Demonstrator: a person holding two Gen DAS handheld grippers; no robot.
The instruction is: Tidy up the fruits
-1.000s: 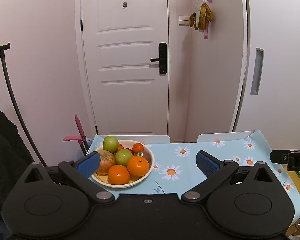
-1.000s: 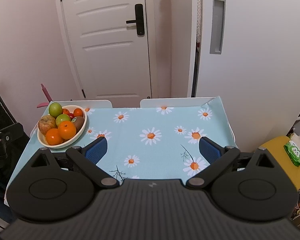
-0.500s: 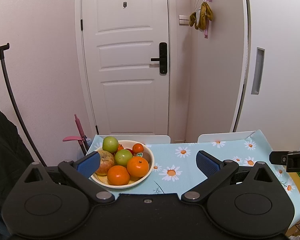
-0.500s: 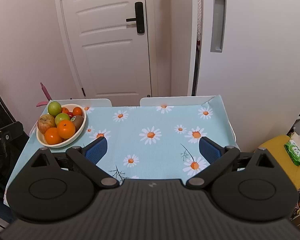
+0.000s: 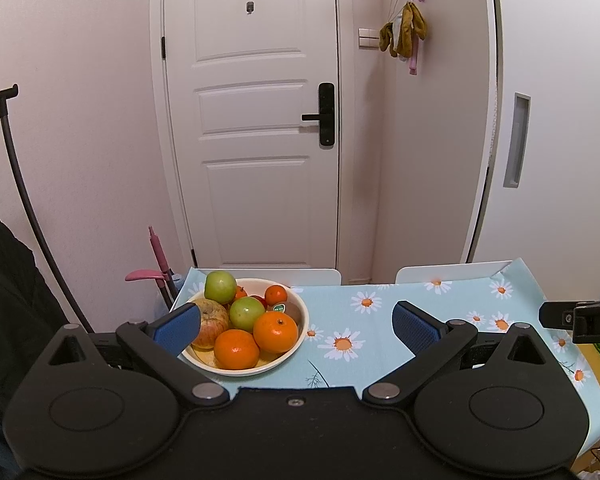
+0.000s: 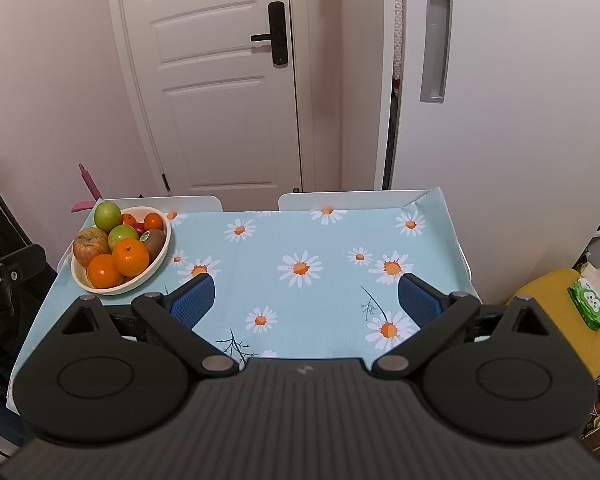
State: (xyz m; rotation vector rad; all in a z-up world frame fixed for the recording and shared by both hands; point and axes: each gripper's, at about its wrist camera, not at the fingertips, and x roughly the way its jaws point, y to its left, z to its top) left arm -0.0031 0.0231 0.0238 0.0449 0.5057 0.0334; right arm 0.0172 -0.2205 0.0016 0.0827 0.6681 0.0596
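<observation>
Cream bowl (image 6: 162, 258) of fruit at ten o'clock on the daisy-cloth counter (image 6: 340, 240), left gripper (image 5: 296, 322) jaws wide near it, right gripper (image 6: 306, 296) jaws wide, holding nothing

Small room w/ pale pinkish walls (image 5: 80, 100); a white panelled door (image 5: 256, 120) w/ a black lever handle & lock (image 5: 325, 114) stands behind the desk (image 6: 320, 248), which wears a light-blue daisy-print cloth, two white chair backs (image 6: 352, 202) tucked at its far edge. Right of the door: a white sliding panel w/ a recessed grey pull (image 6: 436, 46), plus a light switch (image 5: 366, 38) and a hanger w/ mustard & pink cloth bits (image 5: 406, 28) on the wall. Left side has a black tube rack (image 5: 8, 128) w/ dark clothing and a pink stick-like item (image 5: 158, 256) by the door; right side a yellow stool (image 6: 552, 312) carrying a green wipes pack (image 6: 588, 304).
</observation>
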